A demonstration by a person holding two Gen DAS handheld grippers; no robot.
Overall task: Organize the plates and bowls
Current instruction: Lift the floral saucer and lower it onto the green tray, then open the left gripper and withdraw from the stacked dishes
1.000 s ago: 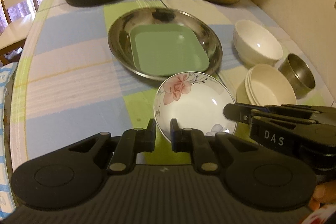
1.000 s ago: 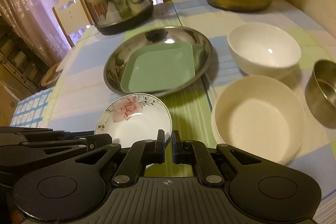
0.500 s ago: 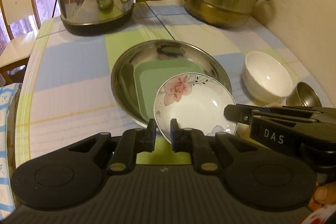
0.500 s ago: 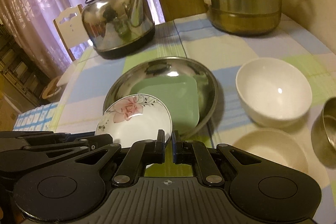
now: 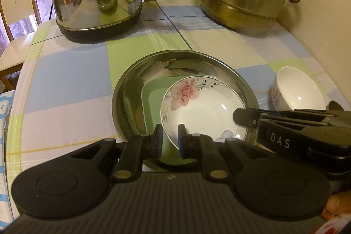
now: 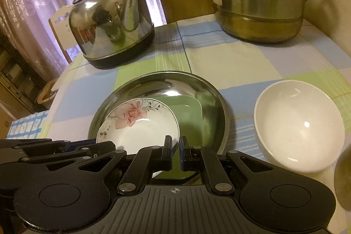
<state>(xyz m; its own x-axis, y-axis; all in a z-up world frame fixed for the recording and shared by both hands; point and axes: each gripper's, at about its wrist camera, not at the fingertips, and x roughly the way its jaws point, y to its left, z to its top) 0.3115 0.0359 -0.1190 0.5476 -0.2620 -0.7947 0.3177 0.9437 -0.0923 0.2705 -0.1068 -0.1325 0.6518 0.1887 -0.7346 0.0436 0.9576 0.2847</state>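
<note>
Left gripper (image 5: 170,137) and right gripper (image 6: 174,148) each pinch the near rim of the white flower-printed ceramic plate (image 5: 200,110), held tilted over the green square tray (image 6: 190,116) inside the round steel basin (image 5: 136,89); white ceramic bowl (image 6: 299,124) sits just right.

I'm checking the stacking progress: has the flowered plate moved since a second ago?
Yes. The flowered plate, gripped by both hand-held grippers, went forward from the tablecloth to over the steel basin and green tray.
</note>
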